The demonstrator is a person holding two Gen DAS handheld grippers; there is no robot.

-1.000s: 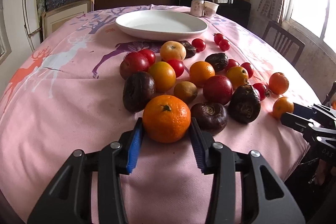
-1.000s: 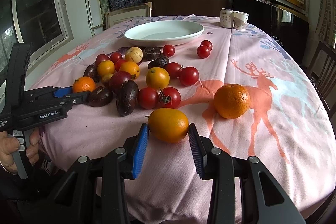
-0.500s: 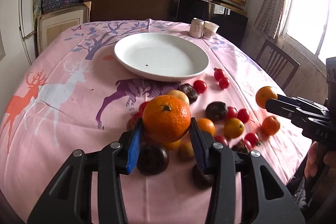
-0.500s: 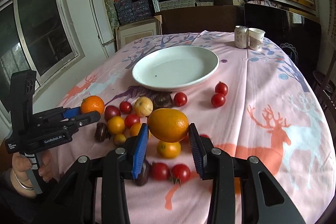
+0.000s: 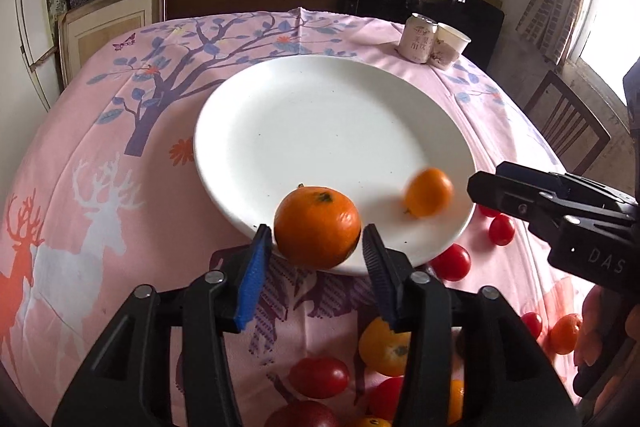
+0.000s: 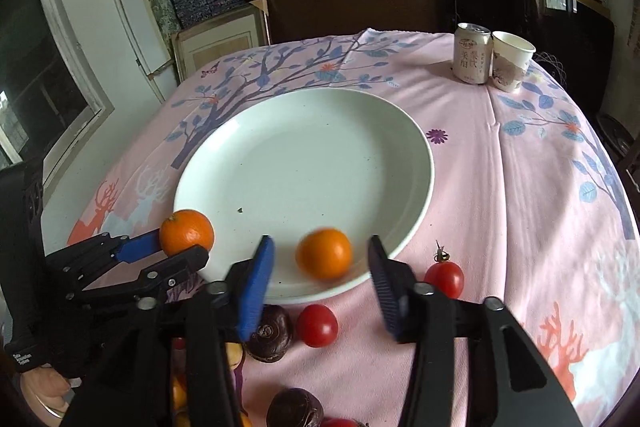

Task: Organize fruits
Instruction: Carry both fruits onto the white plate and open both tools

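A large white plate (image 5: 320, 131) sits on the pink tablecloth; it also shows in the right wrist view (image 6: 304, 163). My left gripper (image 5: 318, 251) is shut on an orange mandarin (image 5: 317, 227) and holds it over the plate's near rim; the same mandarin shows in the right wrist view (image 6: 187, 231). My right gripper (image 6: 322, 259) is open. A smaller orange fruit (image 6: 324, 253) lies loose and blurred on the plate between its fingers, also seen in the left wrist view (image 5: 428, 191).
Red tomatoes (image 6: 316, 325), dark round fruits (image 6: 269, 333) and more oranges (image 5: 384, 347) lie on the cloth in front of the plate. A can (image 6: 472, 53) and a paper cup (image 6: 510, 65) stand at the table's far right. A chair (image 5: 568, 123) stands to the right.
Both grippers moved forward over the plate's near rim. My right gripper opened and let go of its orange fruit, which now lies on the plate. My left gripper still holds the mandarin.
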